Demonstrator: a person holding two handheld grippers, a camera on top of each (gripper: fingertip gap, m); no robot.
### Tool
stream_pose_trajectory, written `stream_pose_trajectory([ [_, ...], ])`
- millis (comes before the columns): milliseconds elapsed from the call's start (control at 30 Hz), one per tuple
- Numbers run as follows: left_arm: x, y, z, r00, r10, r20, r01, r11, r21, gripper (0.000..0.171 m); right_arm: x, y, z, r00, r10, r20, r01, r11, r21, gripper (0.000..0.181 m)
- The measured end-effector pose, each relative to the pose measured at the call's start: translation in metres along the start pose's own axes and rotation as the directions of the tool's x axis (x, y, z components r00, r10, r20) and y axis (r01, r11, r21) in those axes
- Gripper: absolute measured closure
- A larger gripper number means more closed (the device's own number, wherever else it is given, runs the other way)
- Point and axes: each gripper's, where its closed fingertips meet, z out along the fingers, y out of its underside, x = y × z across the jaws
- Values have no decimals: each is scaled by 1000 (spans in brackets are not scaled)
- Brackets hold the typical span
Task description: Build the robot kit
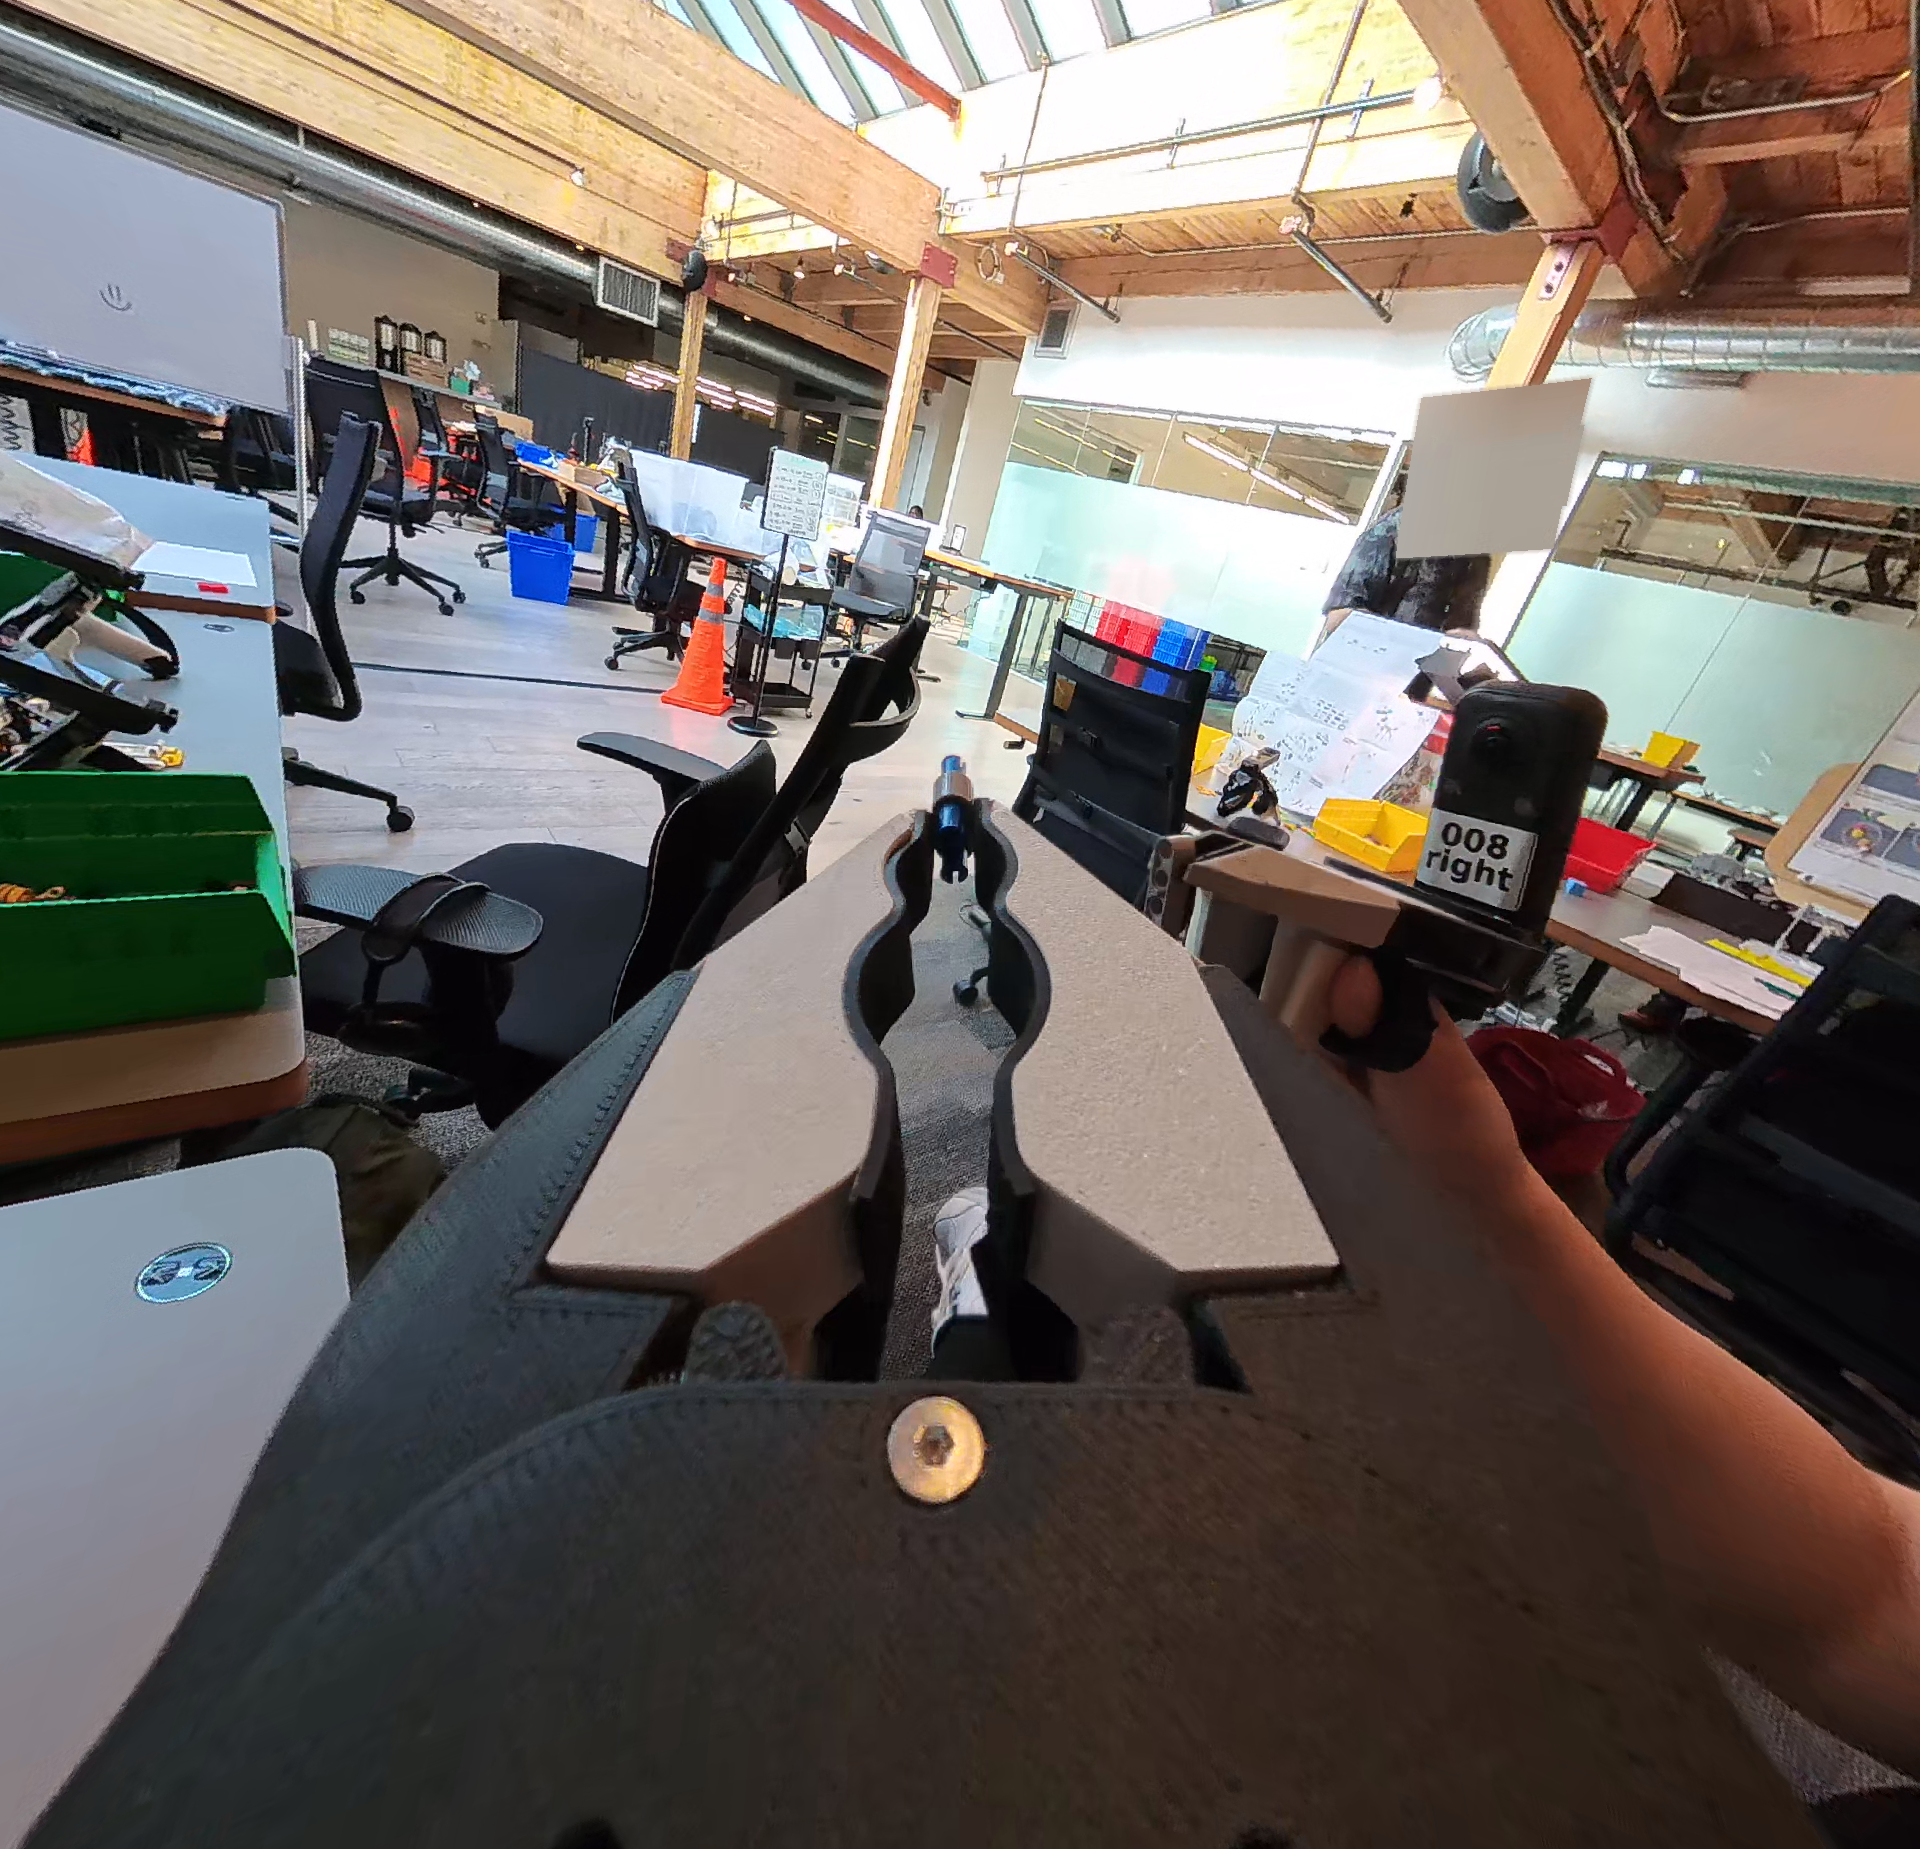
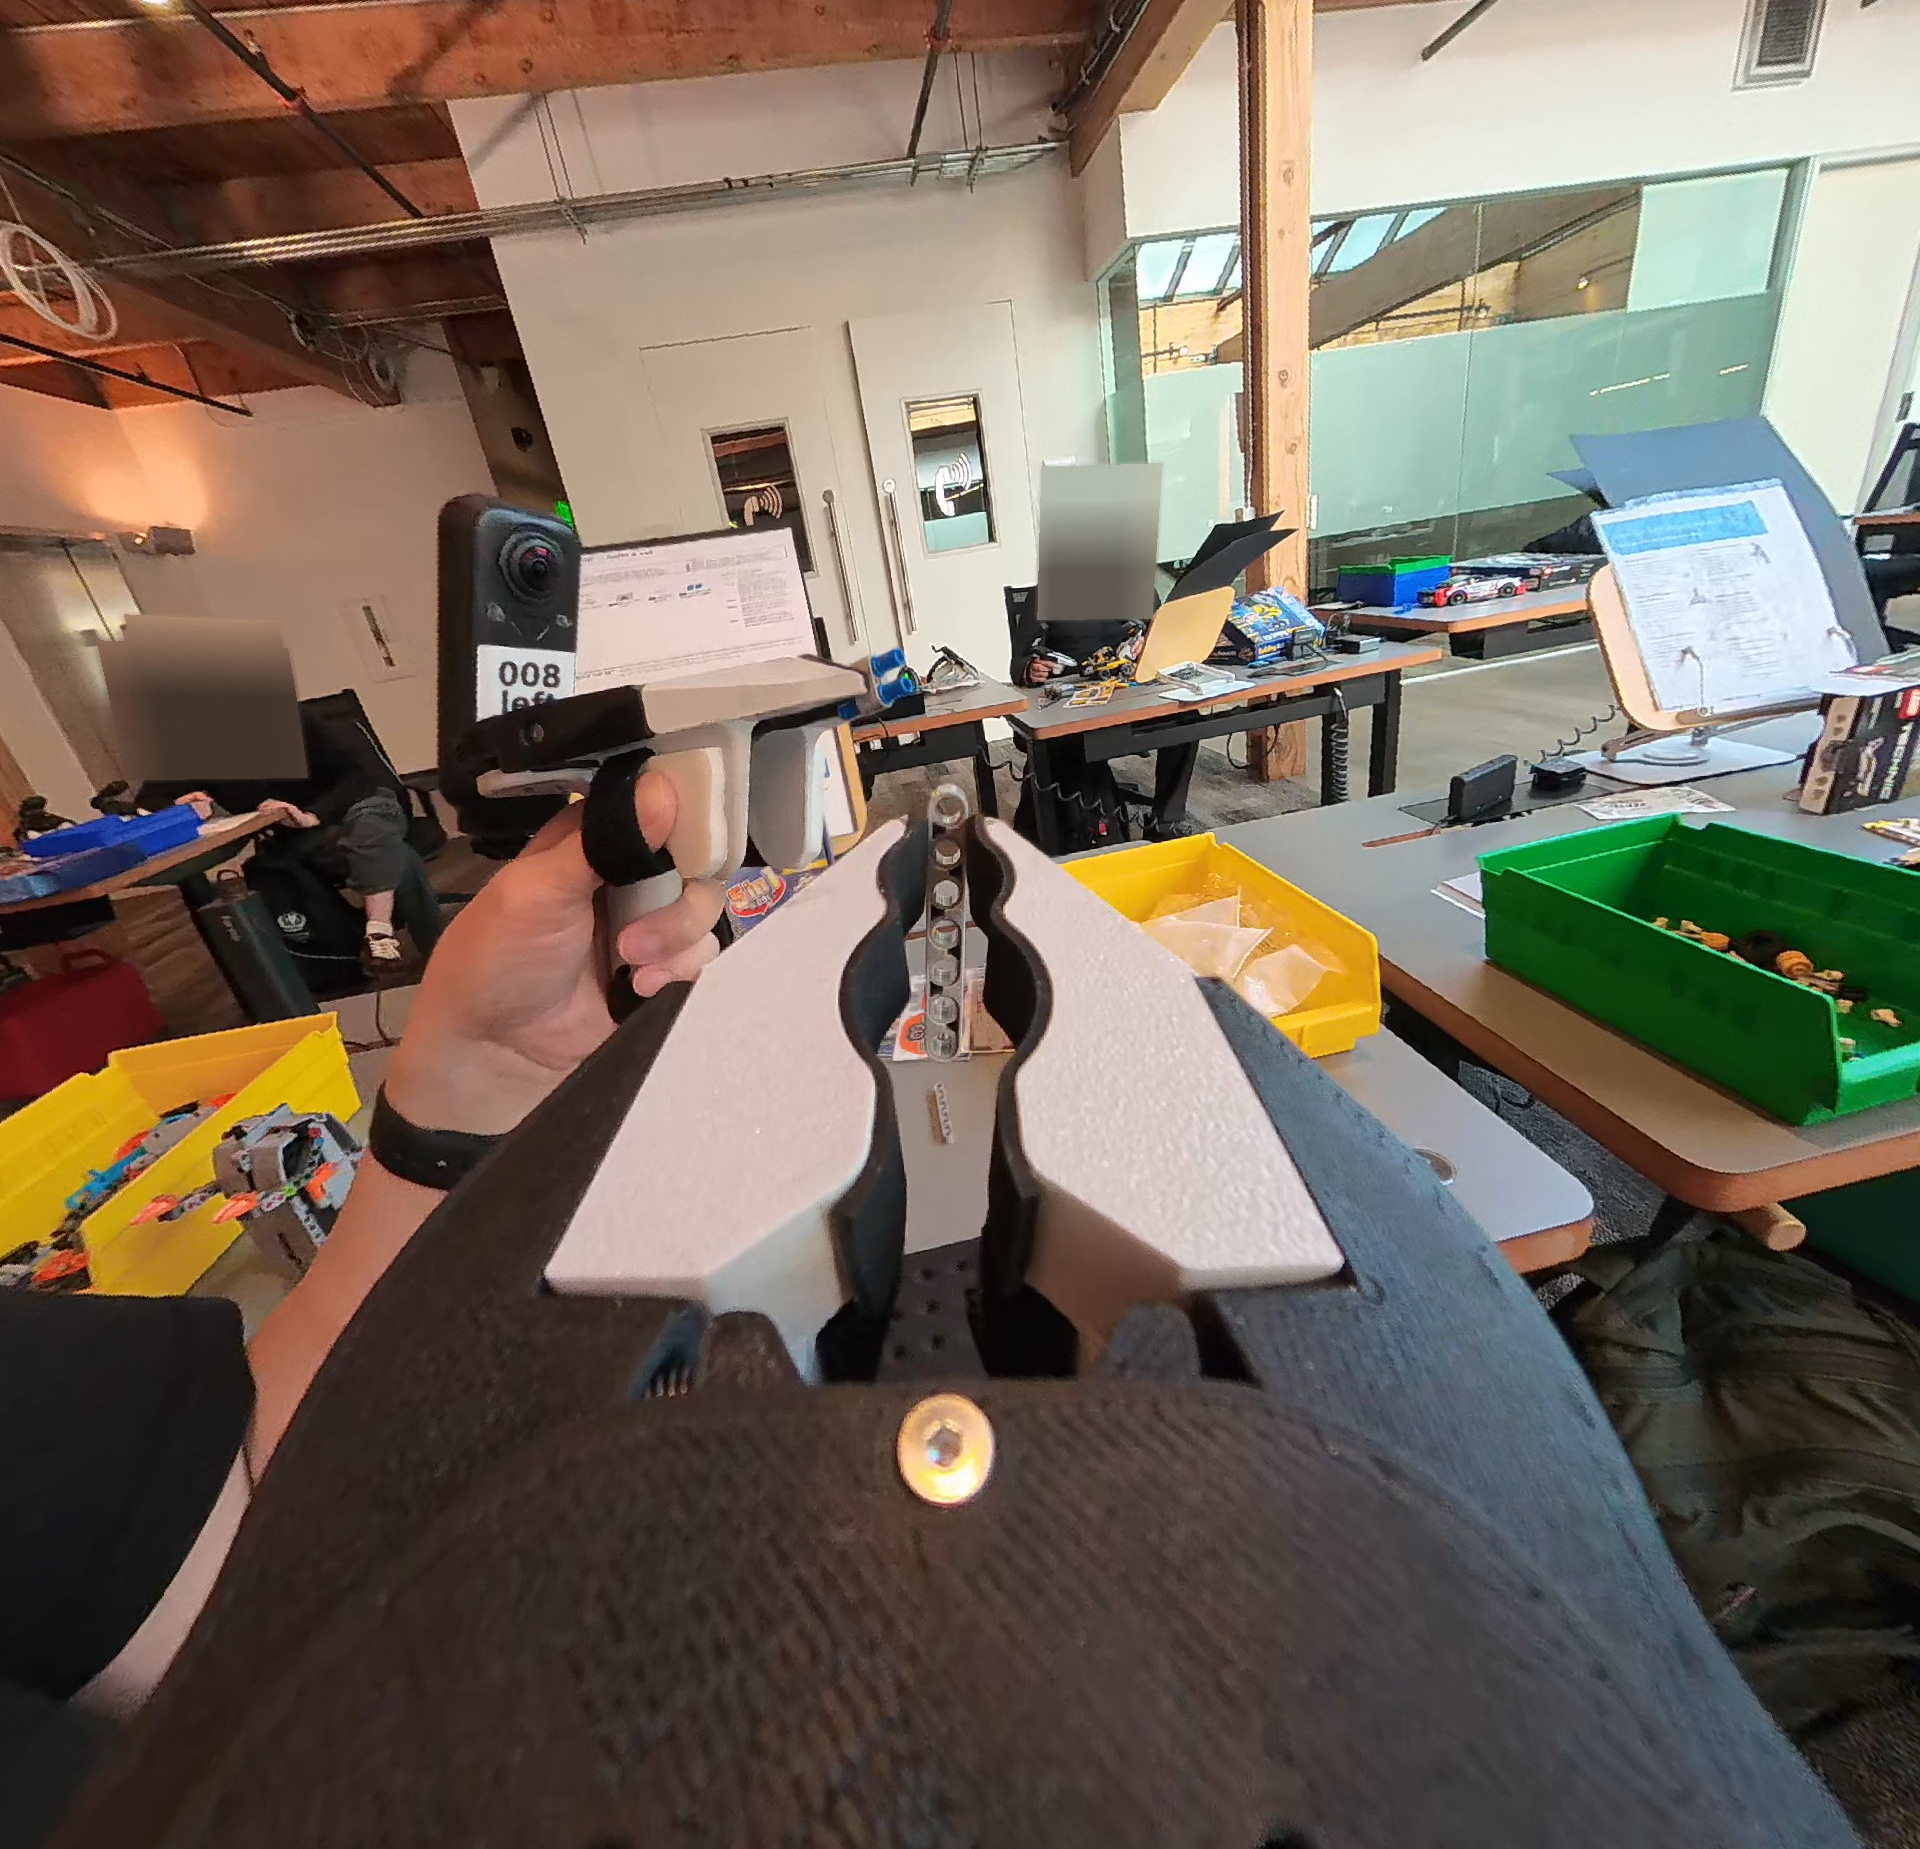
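My left gripper [image 1: 953,835] is shut on a small blue pin [image 1: 952,812] that sticks out past its fingertips, held up in the air above a black office chair [image 1: 582,906]. My right gripper [image 2: 948,843] is shut on a long grey beam with a row of holes [image 2: 944,932], held upright between the fingers over the table. The right gripper also shows in the left wrist view [image 1: 1179,869], held by a hand, to the right of the left one. The left gripper shows in the right wrist view [image 2: 868,698] at upper left, with the blue pin [image 2: 888,679] at its tip.
A yellow bin [image 2: 1236,937] with plastic bags sits just behind the right gripper. A green bin [image 2: 1704,978] of small parts stands at right, and another green bin [image 1: 135,895] at left. Yellow bins [image 2: 156,1155] hold a part-built model. People sit at desks beyond. The gap from one gripper's tips to the other's is roughly 8 cm.
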Motion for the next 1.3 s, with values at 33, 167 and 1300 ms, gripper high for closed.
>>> stream_pose_trajectory([
  [33, 1, 0, 1, 1000, 3, -3, -3, 1000, 0, 166, 1, -3, -2, 1000, 2, -3, -2, 1000, 9, 176],
  [167, 1, 6, 4, 1000, -2, -3, 2, 1000, -20, 165, 3, -6, -7, 1000, 10, -7, -10, 1000, 24, 177],
  [1300, -7, 1, -36, 998, -7, 65, 7, 1000, -4, 166, -11, 11, 16, 996, 49, 68, -50, 999, 4, 176],
])
